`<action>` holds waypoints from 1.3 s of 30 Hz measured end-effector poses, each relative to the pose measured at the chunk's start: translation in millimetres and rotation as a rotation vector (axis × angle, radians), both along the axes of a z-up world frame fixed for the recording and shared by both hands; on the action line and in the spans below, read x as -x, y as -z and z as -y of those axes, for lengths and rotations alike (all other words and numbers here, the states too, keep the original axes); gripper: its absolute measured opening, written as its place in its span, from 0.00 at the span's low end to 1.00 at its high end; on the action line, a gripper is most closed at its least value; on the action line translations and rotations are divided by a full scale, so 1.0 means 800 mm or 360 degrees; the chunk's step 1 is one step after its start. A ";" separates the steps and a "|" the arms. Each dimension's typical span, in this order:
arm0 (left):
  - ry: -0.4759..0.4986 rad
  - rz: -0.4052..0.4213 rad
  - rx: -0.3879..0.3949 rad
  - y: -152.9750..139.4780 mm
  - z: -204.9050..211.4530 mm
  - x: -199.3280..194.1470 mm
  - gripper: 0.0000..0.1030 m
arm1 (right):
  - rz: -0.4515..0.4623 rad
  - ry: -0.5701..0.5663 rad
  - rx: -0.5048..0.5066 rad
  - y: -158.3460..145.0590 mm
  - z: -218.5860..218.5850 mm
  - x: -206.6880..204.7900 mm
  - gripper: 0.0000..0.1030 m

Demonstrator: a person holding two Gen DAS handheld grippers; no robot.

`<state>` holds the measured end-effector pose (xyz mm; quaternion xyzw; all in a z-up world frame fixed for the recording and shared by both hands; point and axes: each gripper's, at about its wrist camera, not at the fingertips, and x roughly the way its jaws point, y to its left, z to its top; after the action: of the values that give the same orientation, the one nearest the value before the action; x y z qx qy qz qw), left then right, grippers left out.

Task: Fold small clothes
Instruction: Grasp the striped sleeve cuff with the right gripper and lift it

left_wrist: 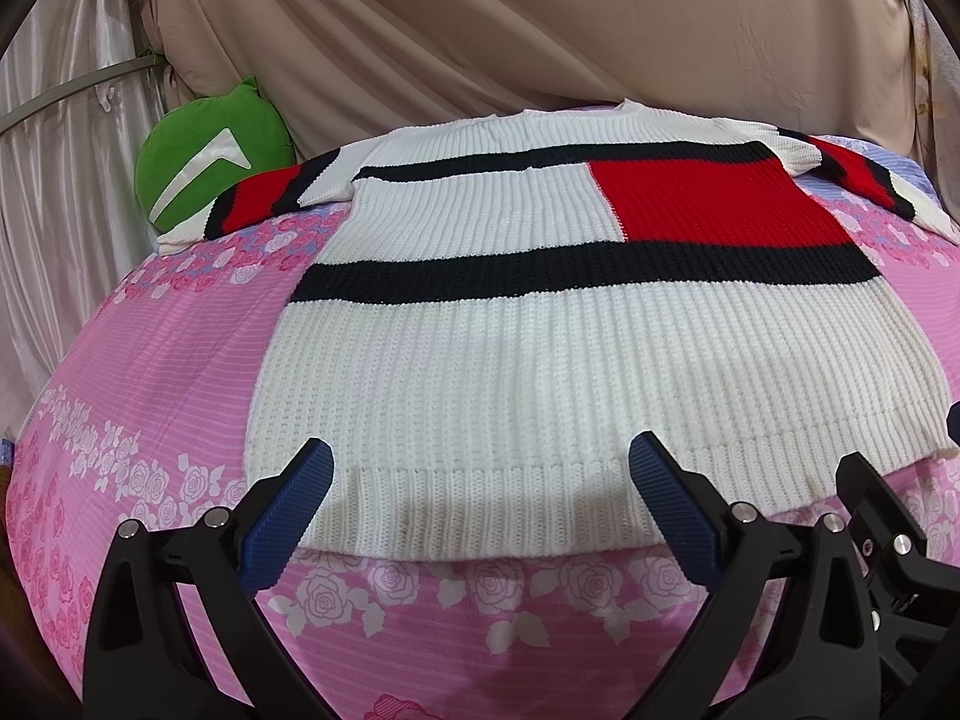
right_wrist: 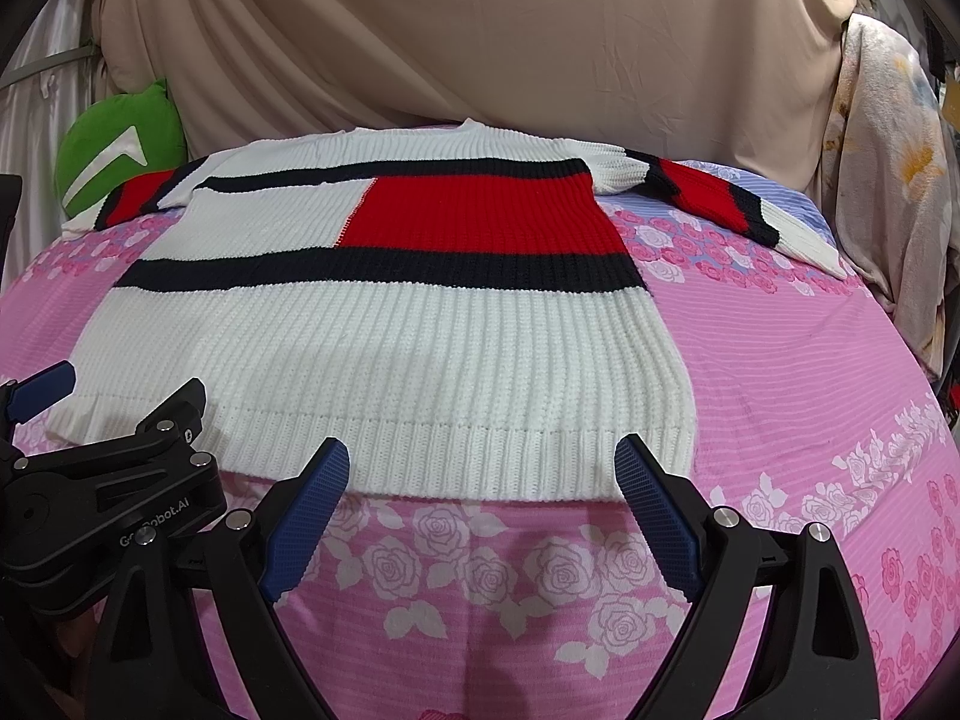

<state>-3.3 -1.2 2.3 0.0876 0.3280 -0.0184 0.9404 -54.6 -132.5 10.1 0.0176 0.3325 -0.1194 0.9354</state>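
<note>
Item: white ribbed knit sweater with black bands and a red block (left_wrist: pixel 510 324), spread flat and face-up on a bed under a pink rose-print sheet (left_wrist: pixel 150 360); neckline at 12 o'clock, ribbed hem at 6 o'clock nearest both cameras, sleeves splayed toward 10 and 2 o'clock; no fold visible in it. Left hand-held gripper (left_wrist: pixel 480 480): blue-padded jaws spread wide, empty, poised just above the hem toward its left part; contact with the knit cannot be told. Right hand-held gripper (right_wrist: pixel 483 480): likewise wide open, holding nothing, at the hem toward its right corner; the two tools sit close side by side. Background: green round plush cushion with a white chevron (left_wrist: pixel 210 150) at 10 o'clock, touching the left sleeve end; beige draped cloth (left_wrist: pixel 480 30) behind. Step judged: the start of the fold, garment laid out and not yet gripped. Next move would call for each tool to pinch through both layers, probably at hem or sleeve, and lift evenly so the heavy knit does not sag or skew.
</note>
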 end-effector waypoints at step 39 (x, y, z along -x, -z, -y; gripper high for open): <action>0.0018 -0.0006 0.0308 -0.070 -0.092 -0.124 0.95 | 0.0207 0.0829 -0.0918 -0.015 0.594 -0.200 0.11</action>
<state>95.6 72.7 58.5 -0.0020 0.3260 -0.0555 0.9438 105.5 -608.0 22.2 0.3711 0.2770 -0.2531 0.8494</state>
